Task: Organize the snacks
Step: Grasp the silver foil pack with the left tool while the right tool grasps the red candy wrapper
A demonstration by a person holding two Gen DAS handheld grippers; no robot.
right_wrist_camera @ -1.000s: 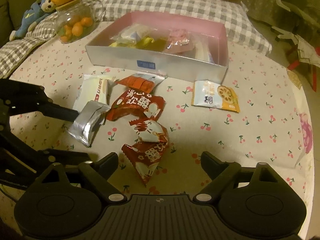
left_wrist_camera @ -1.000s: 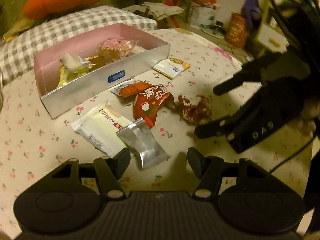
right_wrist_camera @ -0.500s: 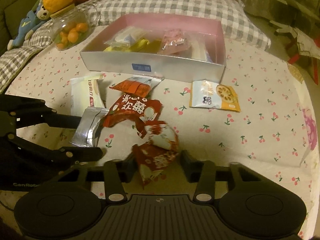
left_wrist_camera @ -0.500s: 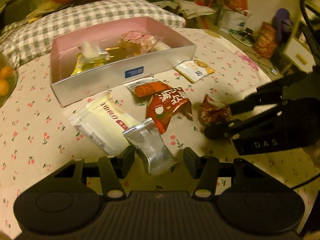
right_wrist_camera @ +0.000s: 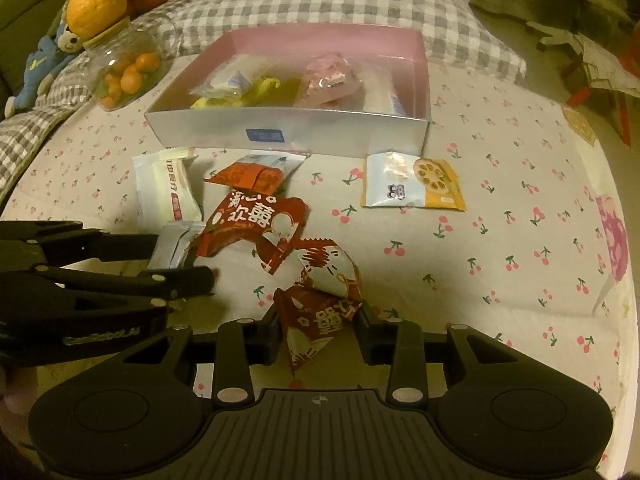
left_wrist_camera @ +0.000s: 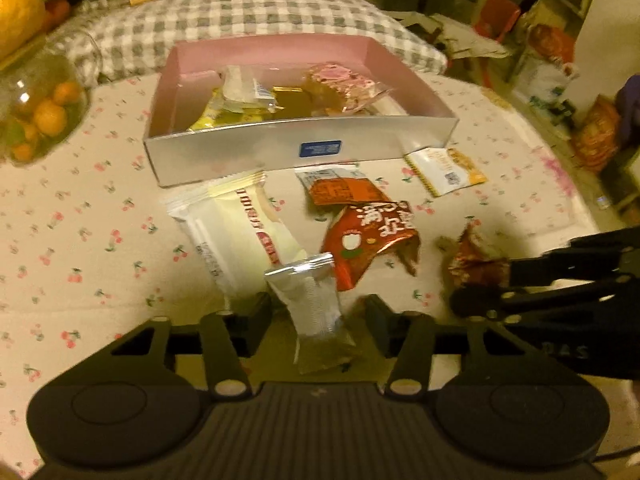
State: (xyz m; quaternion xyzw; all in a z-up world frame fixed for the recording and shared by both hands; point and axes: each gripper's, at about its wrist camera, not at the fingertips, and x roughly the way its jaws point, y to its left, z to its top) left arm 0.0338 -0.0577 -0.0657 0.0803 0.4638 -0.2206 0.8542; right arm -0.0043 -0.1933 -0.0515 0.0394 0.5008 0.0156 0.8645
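Cherry-print bedspread [right_wrist_camera: 500,160]; pink-lined box [left_wrist_camera: 296,152] near its pillow edge. Right gripper [right_wrist_camera: 318,328] clamped on red snack packet [right_wrist_camera: 320,312]. Left gripper [left_wrist_camera: 316,320] jaws just closing around silver packet [left_wrist_camera: 312,300], not yet pinching.

A cherry-print bedsheet [right_wrist_camera: 500,216] carries everything. The pink-lined box [right_wrist_camera: 304,136] sits toward the pillow, a jar of oranges [right_wrist_camera: 120,72] to its left. In front of the box: white wrapper [right_wrist_camera: 166,192], orange packet [right_wrist_camera: 252,174], red packet [right_wrist_camera: 252,220], lotus-root sachet [right_wrist_camera: 412,186].
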